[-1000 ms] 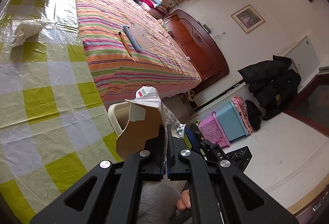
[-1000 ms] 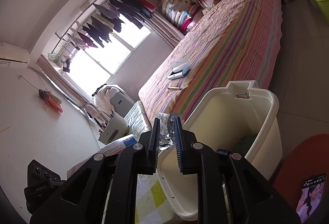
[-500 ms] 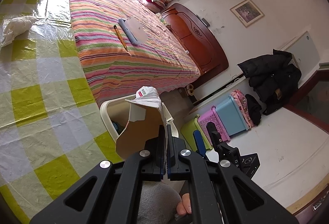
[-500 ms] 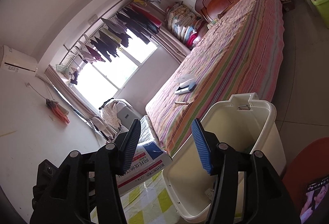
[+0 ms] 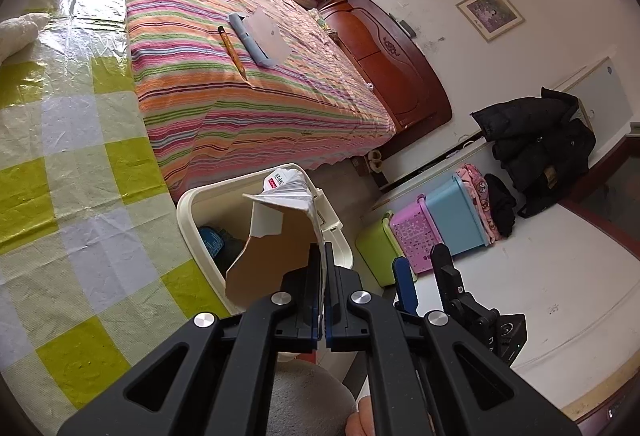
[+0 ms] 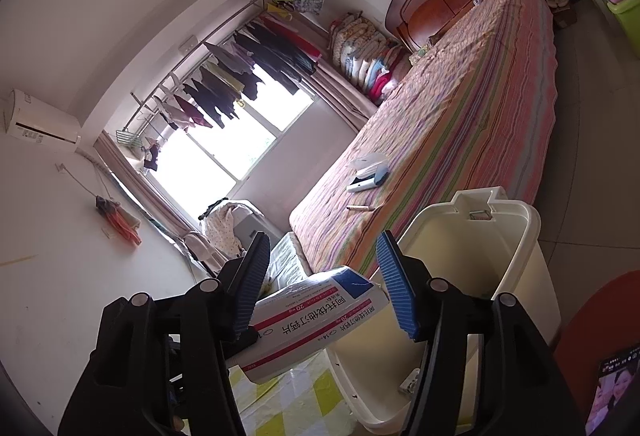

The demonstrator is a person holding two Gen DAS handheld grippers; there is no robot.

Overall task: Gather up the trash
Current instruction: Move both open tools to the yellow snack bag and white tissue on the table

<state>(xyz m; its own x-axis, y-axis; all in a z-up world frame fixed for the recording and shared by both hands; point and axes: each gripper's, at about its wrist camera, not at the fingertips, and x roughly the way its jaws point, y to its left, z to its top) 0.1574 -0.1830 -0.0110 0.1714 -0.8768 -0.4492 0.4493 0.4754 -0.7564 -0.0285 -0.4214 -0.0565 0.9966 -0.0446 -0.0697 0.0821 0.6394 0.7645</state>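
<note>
Item 1: left gripper (image 5: 322, 256). Jaws clamped tight on flattened white-and-brown cardboard medicine carton (image 5: 276, 236), red/blue print on outer face. Carton held over open mouth of cream plastic waste bin (image 5: 188, 207); not yet dropped.

Item 2: right gripper (image 6: 324, 284). Jaws parted, just been opening; nothing pinched. Carton visible between and beyond its fingers in right wrist view, no pad contact seen. Positioned beside bin rim.

Item 3: bin. Stands on floor btwn yellow-and-white checked plastic-covered tabletop (image 5: 80, 220) and striped multicolour bed (image 5: 224, 83). Contents: dark blue/green scrap at bottom (image 5: 212, 240), so some trash already in; small clear scrap inside near wall, right wrist view, unclear what.

Item 4: crumpled white tissue wad (image 5: 18, 33). On tabletop, far end, well apart from bin. Likely trash, still to collect.

Item 5: on bed — yellow-orange pencil (image 5: 232, 53), grey-blue flat case w/ white sheet (image 5: 260, 39). Prob. not trash; cannot tell.

Status (est.): mid-task. Carton at drop point, release pending; tissue wad left; rest of tabletop out of view.
</note>
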